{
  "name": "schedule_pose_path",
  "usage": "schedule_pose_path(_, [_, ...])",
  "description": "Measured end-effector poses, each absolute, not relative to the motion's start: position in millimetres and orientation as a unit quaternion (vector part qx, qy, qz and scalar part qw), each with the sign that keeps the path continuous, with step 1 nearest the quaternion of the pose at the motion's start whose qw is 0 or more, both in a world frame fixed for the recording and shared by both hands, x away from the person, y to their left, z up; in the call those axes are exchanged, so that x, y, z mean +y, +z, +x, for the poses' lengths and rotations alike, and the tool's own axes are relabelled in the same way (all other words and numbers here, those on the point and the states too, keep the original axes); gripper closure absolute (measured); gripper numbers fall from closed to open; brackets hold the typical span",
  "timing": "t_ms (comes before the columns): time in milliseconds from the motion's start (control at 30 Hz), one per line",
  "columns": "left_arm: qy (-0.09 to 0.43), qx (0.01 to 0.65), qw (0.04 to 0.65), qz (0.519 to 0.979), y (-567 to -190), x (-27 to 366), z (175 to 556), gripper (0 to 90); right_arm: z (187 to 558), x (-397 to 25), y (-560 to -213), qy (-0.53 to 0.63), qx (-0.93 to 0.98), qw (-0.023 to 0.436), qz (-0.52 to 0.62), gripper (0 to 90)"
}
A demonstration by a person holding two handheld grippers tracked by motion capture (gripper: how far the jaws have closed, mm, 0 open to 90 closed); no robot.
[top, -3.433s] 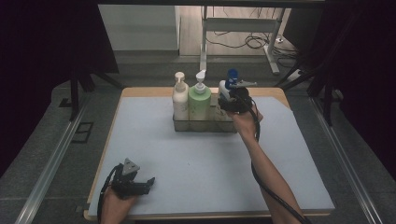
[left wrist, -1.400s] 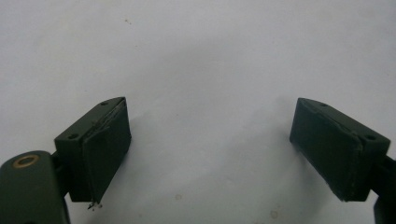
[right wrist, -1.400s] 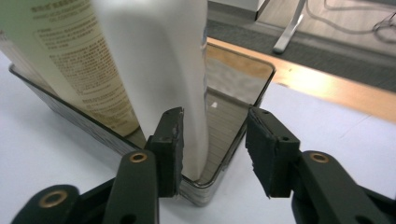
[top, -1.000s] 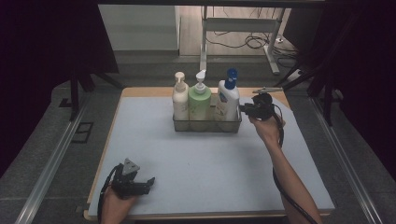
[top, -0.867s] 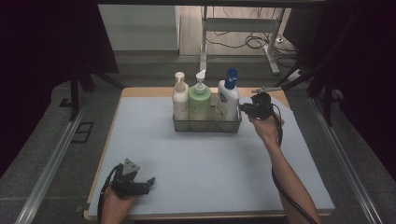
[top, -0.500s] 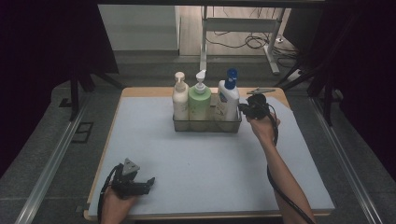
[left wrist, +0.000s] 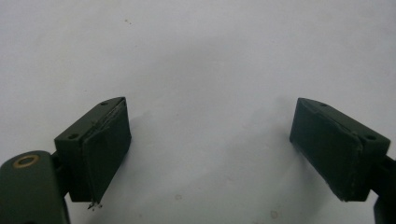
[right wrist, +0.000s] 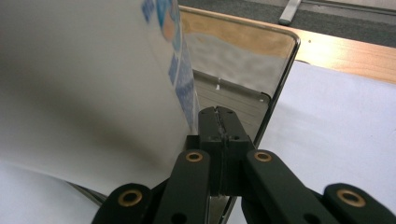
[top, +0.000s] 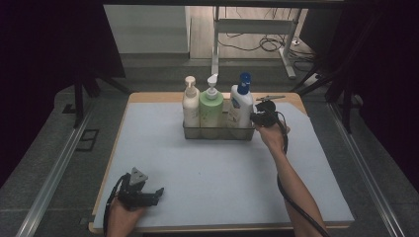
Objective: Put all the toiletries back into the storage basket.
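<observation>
High view: right gripper (top: 260, 117) beside rack (top: 217, 132) holding three bottles (top: 211, 106); left gripper (top: 143, 193) resting near mat (top: 222, 173) edge.
Left gripper view: jaws wide apart, empty.
Right gripper view: jaws together against rack wall (right wrist: 261, 93); could nudge rack, toppling bottles.

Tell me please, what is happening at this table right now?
A person holds a gripper in each hand. The right gripper, jaws shut, is at the right end of the clear caddy, beside the white bottle with the blue pump. The left gripper rests open on the mat near the front edge.
</observation>
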State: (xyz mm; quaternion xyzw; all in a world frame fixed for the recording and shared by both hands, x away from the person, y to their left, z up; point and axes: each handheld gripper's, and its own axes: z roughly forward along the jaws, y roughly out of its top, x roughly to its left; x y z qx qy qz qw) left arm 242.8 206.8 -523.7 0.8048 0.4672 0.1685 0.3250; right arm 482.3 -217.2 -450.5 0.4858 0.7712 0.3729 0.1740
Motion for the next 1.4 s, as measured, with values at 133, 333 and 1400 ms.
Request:
schedule_pose_path(133, [0.168, 0.467, 0.325, 0.805, -524, 207, 243, 12.3, 483, -217, -454, 0.369, 0.772, 0.169, 0.49, 89.4])
schedule_pose_path(333, [0.169, 0.467, 0.325, 0.805, -524, 207, 243, 12.3, 483, -216, -455, 0.366, 0.774, 0.165, 0.49, 89.4])
schedule_pose_path(1400, [0.168, 0.467, 0.325, 0.805, -524, 207, 243, 12.3, 485, -196, -462, 0.36, 0.786, 0.156, 0.478, 87.6])
